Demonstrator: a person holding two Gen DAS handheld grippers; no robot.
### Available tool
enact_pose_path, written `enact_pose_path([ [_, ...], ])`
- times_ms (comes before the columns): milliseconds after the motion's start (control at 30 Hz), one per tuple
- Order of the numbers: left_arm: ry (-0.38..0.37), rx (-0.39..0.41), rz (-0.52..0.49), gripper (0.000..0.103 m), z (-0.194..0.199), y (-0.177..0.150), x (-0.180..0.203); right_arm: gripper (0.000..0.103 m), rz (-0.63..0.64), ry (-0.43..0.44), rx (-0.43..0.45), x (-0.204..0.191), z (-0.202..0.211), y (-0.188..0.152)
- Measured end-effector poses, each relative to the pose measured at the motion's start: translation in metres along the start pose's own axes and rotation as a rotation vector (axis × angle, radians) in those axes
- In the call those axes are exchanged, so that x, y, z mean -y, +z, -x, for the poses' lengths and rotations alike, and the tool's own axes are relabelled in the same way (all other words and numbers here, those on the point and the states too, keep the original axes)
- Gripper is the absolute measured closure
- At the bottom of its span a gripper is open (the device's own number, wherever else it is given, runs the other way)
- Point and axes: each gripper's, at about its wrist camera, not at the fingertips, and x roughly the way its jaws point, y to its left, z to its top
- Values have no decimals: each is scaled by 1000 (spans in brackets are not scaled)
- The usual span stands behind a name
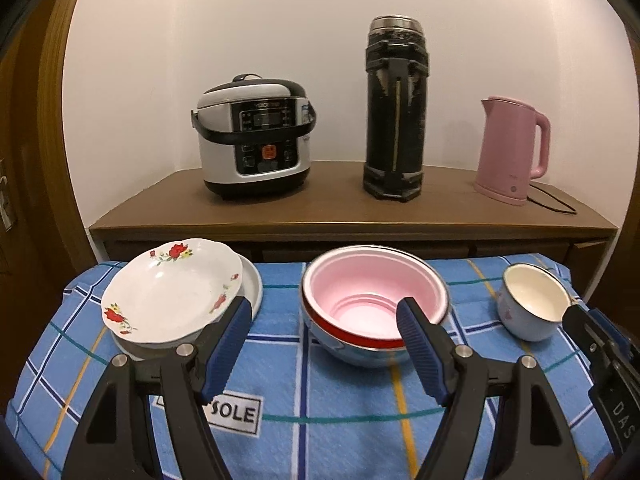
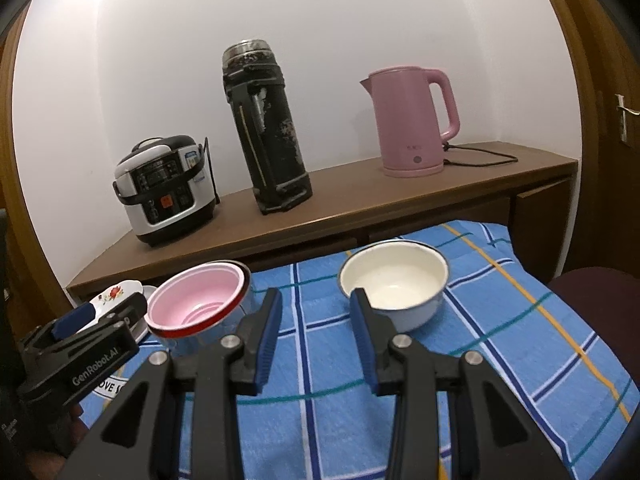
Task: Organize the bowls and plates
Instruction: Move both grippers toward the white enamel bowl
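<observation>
1. At the far left of the blue checked cloth (image 1: 340, 400), the floral plate (image 1: 172, 292) already sits tilted on a plain white plate (image 1: 252, 284). That pair looks stacked but not squared up.
2. Your left hand-held gripper (image 1: 324, 320) is released, jaws wide apart and holding nothing. The floral plate's rim lies just beside its left finger, and the bowl stack sits between and just beyond the two fingers.
3. In the middle, the pink bowl (image 1: 372, 292) is nested inside a red-rimmed bowl (image 1: 352, 340), so that part also appears done.
4. Your right hand-held gripper (image 2: 316, 304) is also released and empty. Its right finger overlaps the near rim of the cream-lined enamel bowl (image 2: 394, 284); whether it touches cannot be told.
5. That enamel bowl stands alone on the right, well apart from the nested bowls. Judging by this, moving it onto the bowl stack is the main step left.
6. On the counter (image 1: 340, 208) behind stand a rice cooker (image 1: 254, 136), a black thermos (image 1: 396, 108) and a pink kettle (image 1: 512, 148).
</observation>
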Motion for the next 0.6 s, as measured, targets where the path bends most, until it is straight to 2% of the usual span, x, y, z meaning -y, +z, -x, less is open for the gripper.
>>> enact_pose_path([
  [600,-119,-45,-51,26,26,-20,37,66,-26,-143,-94,41,18,-3],
])
